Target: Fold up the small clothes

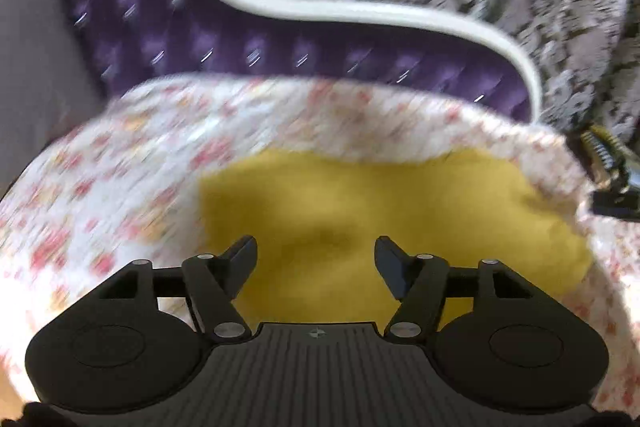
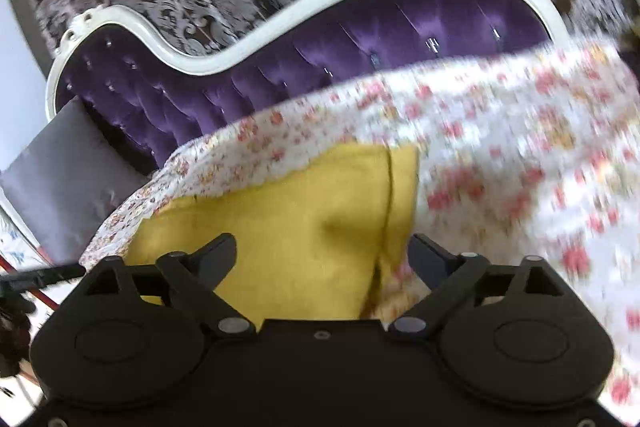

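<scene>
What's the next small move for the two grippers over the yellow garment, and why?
Probably lower both onto the yellow garment and pinch an edge. The left gripper and right gripper are both open and hold nothing, and the cloth lies on the floral sheet.

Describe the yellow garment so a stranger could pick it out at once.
Start at the purple tufted headboard with its white frame. Below it spreads a floral bedsheet. On that lies the yellow garment, the only plain, unpatterned cloth there.
</scene>
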### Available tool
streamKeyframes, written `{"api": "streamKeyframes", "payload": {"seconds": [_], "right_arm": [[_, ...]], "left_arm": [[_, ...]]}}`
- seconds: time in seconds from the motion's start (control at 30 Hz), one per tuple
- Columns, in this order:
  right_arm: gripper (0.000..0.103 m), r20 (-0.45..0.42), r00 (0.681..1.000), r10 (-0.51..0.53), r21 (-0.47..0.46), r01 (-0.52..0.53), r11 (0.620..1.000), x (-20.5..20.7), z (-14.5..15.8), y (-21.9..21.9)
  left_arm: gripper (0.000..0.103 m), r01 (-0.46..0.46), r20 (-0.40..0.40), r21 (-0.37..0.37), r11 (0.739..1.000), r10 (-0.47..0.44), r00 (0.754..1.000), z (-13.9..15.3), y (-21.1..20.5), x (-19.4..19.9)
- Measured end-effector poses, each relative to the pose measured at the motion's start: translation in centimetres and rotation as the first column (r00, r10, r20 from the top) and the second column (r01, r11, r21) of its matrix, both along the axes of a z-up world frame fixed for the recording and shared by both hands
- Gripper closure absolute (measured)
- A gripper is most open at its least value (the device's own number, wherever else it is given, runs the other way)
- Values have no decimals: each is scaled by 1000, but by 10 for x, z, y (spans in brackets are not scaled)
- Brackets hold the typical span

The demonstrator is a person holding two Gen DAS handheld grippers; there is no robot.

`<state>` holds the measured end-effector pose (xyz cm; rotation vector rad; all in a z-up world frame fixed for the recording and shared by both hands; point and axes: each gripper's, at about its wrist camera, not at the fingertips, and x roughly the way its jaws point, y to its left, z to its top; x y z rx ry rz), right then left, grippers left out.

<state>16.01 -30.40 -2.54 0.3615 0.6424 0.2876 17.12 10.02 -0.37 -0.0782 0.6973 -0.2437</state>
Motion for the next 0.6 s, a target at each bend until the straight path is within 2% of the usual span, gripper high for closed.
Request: {"api": "streamKeyframes", "payload": {"seconds": [0.07,0.3,0.5,0.57,0.6], "right_arm": [[9,12,1000,14,2,-14,1000,12,-6,2],[6,-38,999,21,53,-19,998,49,-36,-12],[5,-102,992,75,135,-61,989,72,-57,-25],[4,-94,991,99,165,-82,983,77,-60,-27],[4,-88,990,110,180,-93,979,80,-61,-27]], "left_arm": [[32,26,9,-19,999,-26,1000,1,-21,14],[31,104,22,-22,994,-104,994,-15,-89,60],[31,115,-92,-14,993,-116,989,-54,-119,103],[30,106,-138,0,994,-105,985,-70,-126,116],[30,103,-133,22,994,-99,986,-74,-129,119]]}}
